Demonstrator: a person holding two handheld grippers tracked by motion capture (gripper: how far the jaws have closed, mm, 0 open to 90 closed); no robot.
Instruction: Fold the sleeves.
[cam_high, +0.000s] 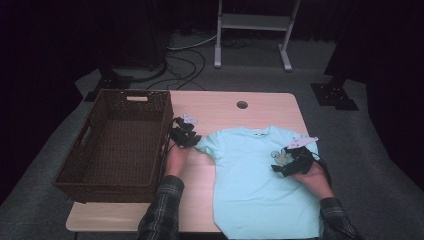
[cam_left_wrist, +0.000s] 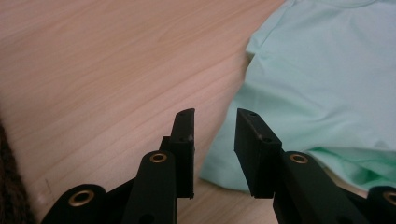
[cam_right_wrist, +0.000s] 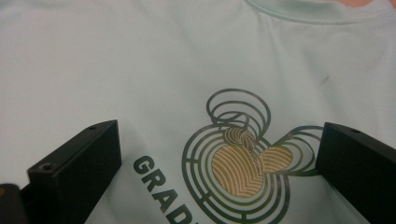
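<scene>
A pale mint T-shirt lies flat on the wooden table, collar toward the far side. My left gripper is low at the shirt's left sleeve. In the left gripper view its jaws stand a narrow gap apart, with the sleeve's hem lying under that gap and the pads not pressing on it. My right gripper hovers over the shirt's chest. Its jaws stand wide apart on either side of the round printed logo, with nothing held.
A dark brown wicker basket with nothing in it stands on the left part of the table, close to my left hand. There is a cable hole near the table's far edge. Cables and a white stand are on the floor beyond.
</scene>
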